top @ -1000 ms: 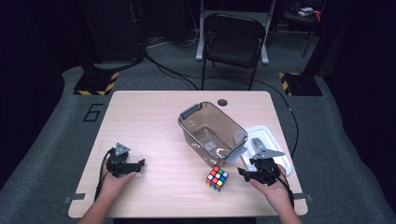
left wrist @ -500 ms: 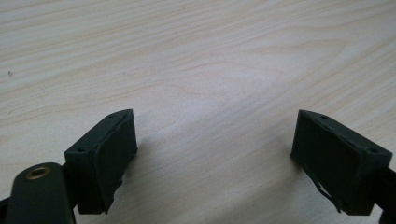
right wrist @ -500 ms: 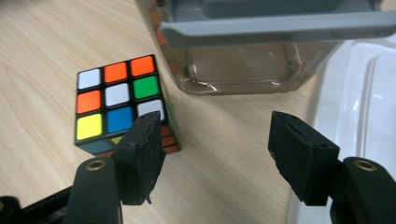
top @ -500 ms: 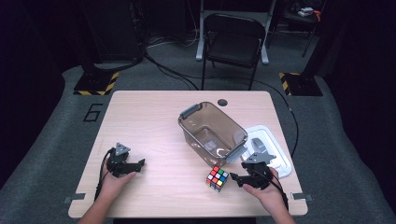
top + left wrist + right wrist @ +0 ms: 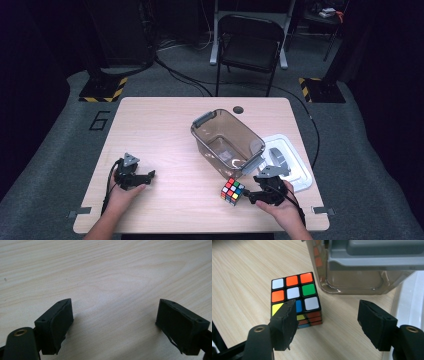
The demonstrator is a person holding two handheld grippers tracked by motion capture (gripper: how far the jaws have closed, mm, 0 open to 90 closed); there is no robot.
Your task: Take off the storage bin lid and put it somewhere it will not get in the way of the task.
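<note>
A dim recording lab: a pale wooden table [image 5: 165, 130] on grey carpet, hazard-striped stand bases [image 5: 102, 90], floor cables, a black folding chair [image 5: 248, 45].

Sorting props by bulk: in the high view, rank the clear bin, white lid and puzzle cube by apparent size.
1. clear bin
2. white lid, partly hidden behind the bin and the right hand
3. puzzle cube, clearly smallest
</note>
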